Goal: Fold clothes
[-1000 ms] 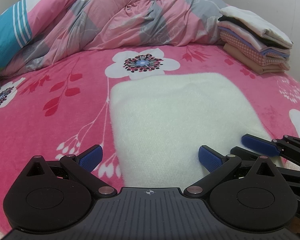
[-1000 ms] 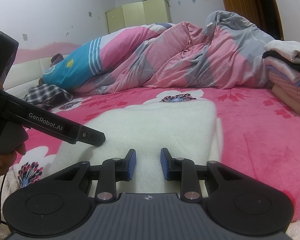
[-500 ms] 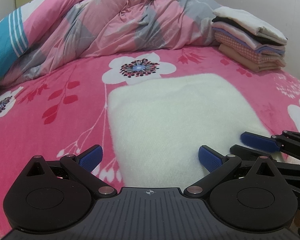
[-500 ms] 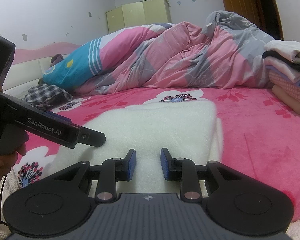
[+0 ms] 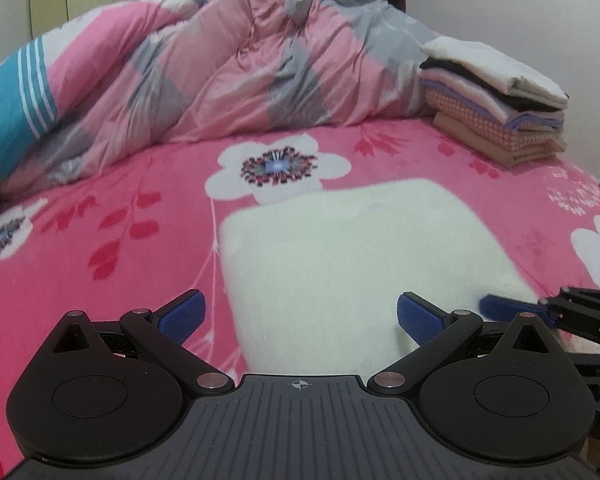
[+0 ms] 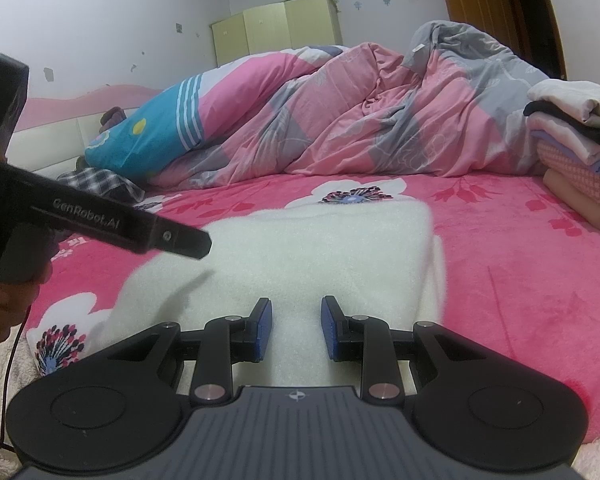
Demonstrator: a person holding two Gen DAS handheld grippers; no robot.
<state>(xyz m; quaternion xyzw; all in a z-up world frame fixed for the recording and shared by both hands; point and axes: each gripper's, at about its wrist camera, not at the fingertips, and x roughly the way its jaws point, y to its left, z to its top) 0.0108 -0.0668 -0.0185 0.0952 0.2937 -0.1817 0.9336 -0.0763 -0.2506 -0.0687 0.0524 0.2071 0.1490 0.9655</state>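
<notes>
- One white fleece garment (image 5: 352,264) lies folded into a flat rectangle on the pink flowered bed (image 5: 100,208), near its front edge.
- One stack of folded clothes (image 5: 496,100) sits well apart from it at the bed's far right; about five layers show, a cream piece on top and a tan one at the bottom.
- One crumpled pink-and-grey duvet (image 5: 228,76) fills the back of the bed.
- Left hand-held gripper (image 5: 300,314): jaws spread wide over the fleece's near left corner, nothing between them, tilted downward.
- Right hand-held gripper (image 6: 296,330): jaws partly apart, low over the fleece's near edge; whether the pads touch cloth cannot be told.
- One hand (image 6: 8,304) shows, gripping the left handle.
- One cabinet (image 6: 276,28) stands against the far wall.
</notes>
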